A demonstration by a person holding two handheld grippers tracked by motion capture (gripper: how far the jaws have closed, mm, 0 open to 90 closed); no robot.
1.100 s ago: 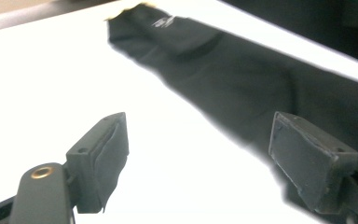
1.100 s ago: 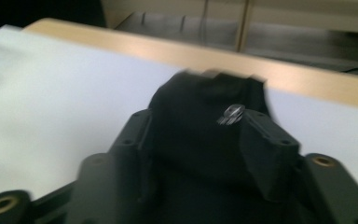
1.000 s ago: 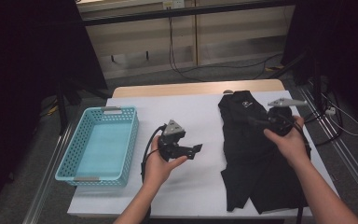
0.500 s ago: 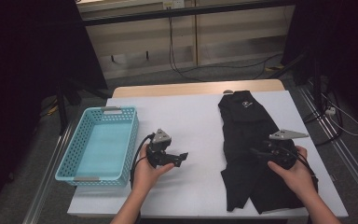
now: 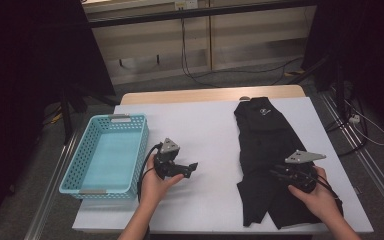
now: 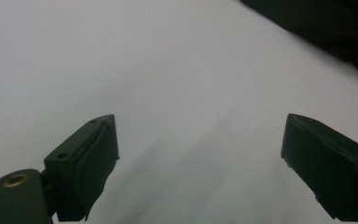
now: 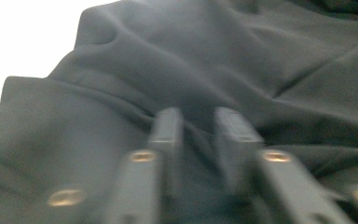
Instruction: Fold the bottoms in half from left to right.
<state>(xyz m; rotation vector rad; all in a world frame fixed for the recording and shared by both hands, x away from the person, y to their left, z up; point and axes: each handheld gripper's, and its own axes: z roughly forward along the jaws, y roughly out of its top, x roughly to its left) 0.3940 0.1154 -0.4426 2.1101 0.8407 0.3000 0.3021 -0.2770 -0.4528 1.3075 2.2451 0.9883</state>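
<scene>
The black, creased fabric garment (image 5: 267,160) is lying flat along the right side of the white table (image 5: 205,125). The right gripper (image 7: 198,140), having just been closing, is pinching a fold mid-garment; too thin a pinch risks slipping free. The left gripper (image 6: 200,154) is hovering low, jaws spread and holding nothing, beside the light-blue perforated plastic basket (image 5: 80,170).

Centre of table (image 5: 215,135): bare white top, free passage from 6 to 12 o'clock.
9 o'clock: basket (image 5: 105,155), its raised walls block low passes.
3 o'clock: black garment (image 5: 265,145) lying flat, passable above.
</scene>
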